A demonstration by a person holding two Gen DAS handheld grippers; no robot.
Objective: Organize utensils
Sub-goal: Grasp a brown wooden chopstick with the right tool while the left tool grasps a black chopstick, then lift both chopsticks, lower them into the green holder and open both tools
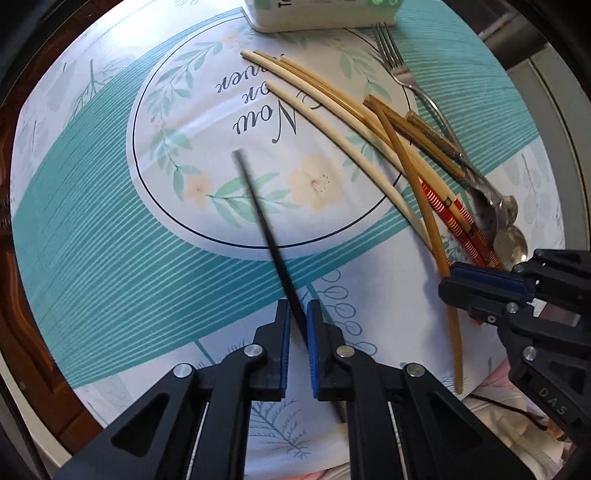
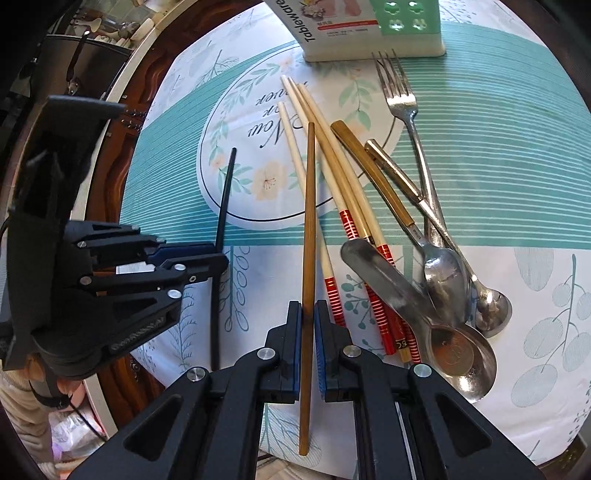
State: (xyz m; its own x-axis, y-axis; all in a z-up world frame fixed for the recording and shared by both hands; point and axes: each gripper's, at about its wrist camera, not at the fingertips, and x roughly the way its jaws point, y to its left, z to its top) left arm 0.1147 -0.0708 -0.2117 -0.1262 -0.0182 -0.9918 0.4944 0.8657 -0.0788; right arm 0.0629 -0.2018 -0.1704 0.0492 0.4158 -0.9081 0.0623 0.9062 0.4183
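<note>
Black chopstick (image 1: 258,206) pinched in the left claw (image 1: 298,321), tip pointing toward 11 o'clock over the floral mat (image 1: 110,229). Brown chopstick (image 2: 308,229) clamped in the right claw (image 2: 306,321), running toward 12 o'clock, just left of the cream chopsticks (image 2: 295,147). Rest of the pile, red-handled chopsticks (image 2: 380,295), spoons (image 2: 454,347) and fork (image 2: 400,107), heaped at 2 o'clock on the surface. Holder box (image 2: 373,33) up at 12. Probably best to lift both sticks straight up first, keep them level so neither swings or slips, then steer clear of the pile on the way to the holder.
</note>
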